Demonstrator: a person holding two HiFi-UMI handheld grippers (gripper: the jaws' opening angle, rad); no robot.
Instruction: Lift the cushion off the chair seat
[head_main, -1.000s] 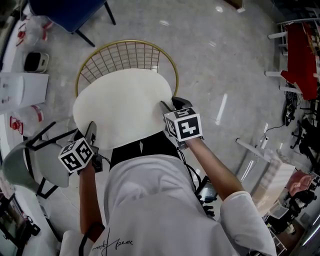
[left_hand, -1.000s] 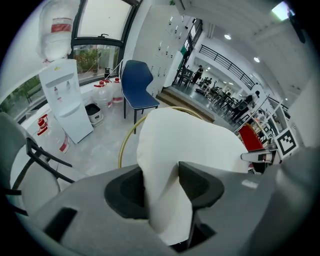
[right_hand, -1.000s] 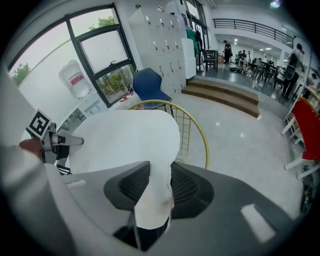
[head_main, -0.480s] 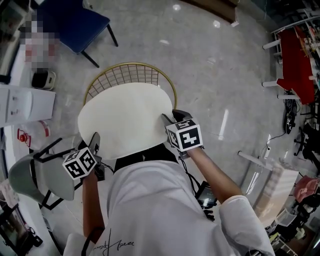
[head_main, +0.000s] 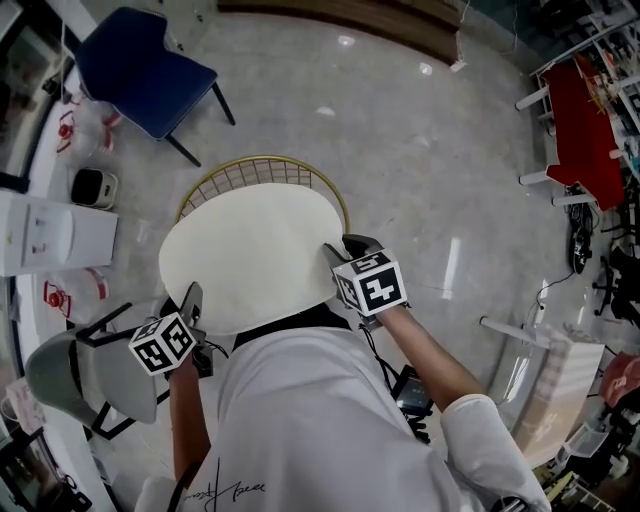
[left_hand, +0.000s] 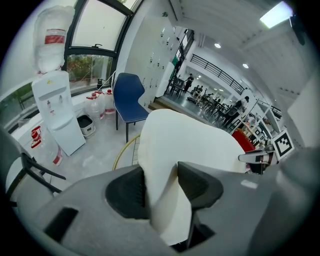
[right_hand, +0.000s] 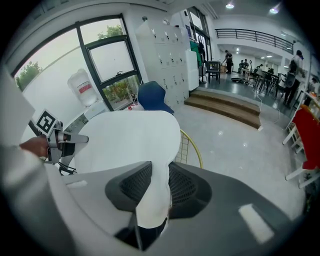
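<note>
Gripping cushion (head_main: 250, 255) edges, left gripper (head_main: 190, 297) and right gripper (head_main: 337, 248) both clenched, cushion now higher above wire chair (head_main: 262, 169)

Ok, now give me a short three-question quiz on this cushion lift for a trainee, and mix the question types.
1. True or false: the right gripper pinches the edge of the cream cushion.
2. The left gripper is: A open, B shut on the cushion, C shut on a bottle.
3. Fill in: the wire chair beyond the cushion has a ___-coloured rim.
Key: 1 true; 2 B; 3 gold.
</note>
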